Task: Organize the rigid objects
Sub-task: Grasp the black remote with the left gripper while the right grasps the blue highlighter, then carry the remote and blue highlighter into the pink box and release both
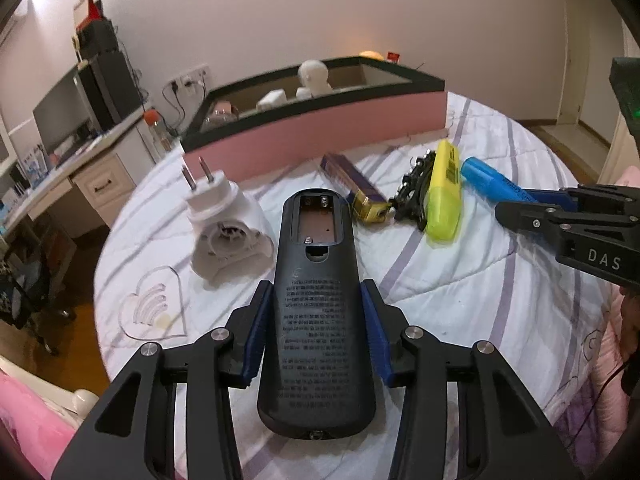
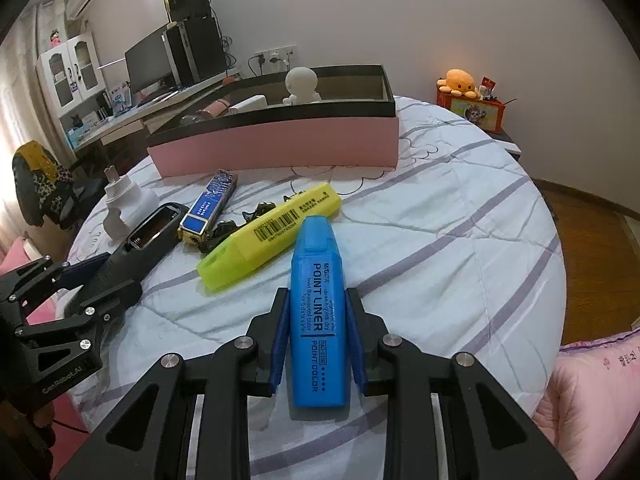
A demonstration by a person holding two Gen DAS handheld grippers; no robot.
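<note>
A black remote (image 1: 316, 240) lies back up with its battery bay uncovered, and my left gripper (image 1: 316, 292) is shut on its lower half, blue pads pressing both sides. In the right wrist view that gripper (image 2: 92, 280) and remote (image 2: 148, 236) sit at the far left. My right gripper (image 2: 316, 296) is shut on a blue highlighter (image 2: 316, 264) marked POINT LINER, which points away over the quilt. The left wrist view shows the right gripper (image 1: 516, 210) at the right edge with the blue highlighter (image 1: 488, 178) sticking out of it.
On the striped white quilt (image 2: 440, 240) lie a yellow highlighter (image 2: 272, 236), a black hair clip (image 2: 224, 228), a blue-and-gold lighter (image 2: 208, 204), a white plug adapter (image 1: 224, 224) and a clear heart plaque (image 1: 154, 308). A pink box (image 2: 280, 144) holding several items stands behind them.
</note>
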